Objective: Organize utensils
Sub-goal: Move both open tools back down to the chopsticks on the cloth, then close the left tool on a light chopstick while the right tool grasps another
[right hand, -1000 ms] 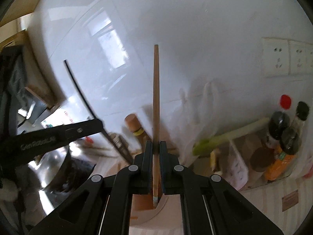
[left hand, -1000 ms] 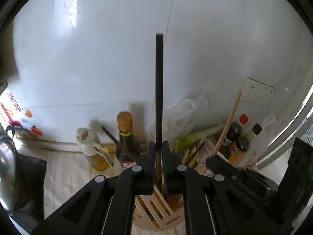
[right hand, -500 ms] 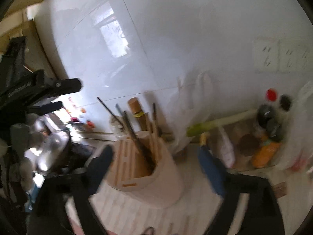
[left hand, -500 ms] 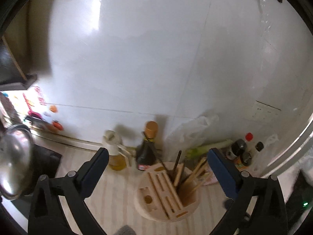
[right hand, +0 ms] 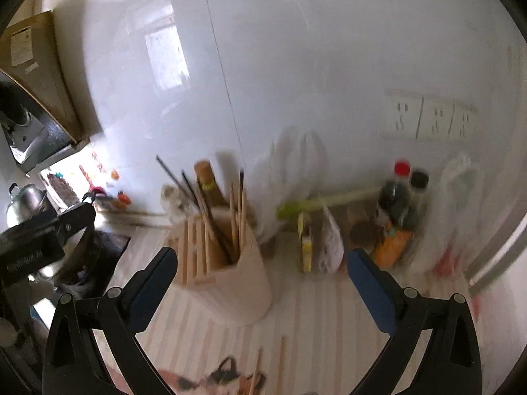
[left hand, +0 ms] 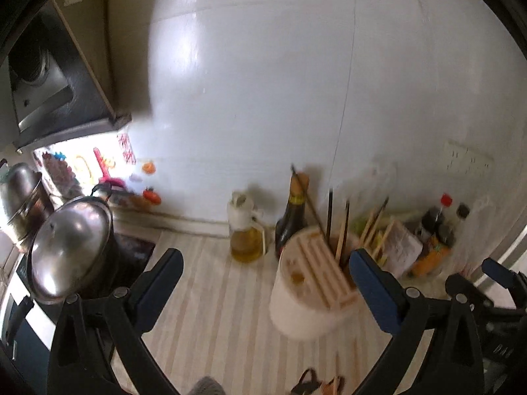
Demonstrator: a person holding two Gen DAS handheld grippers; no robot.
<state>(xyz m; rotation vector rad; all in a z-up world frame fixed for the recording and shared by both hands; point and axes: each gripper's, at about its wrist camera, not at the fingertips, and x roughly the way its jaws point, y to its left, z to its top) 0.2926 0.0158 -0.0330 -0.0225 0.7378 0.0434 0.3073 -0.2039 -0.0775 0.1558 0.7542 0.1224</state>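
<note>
Left wrist view shows the left claw wide open and empty, like the right claw, with the chopsticks standing in the holder at centre frame.

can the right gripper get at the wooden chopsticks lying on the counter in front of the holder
Probably yes. The right gripper is open and empty, and the loose chopsticks lie on the bare striped counter, apart from the utensil holder. Nothing stands between them; lying flat, they may be fiddly to pinch.
</note>
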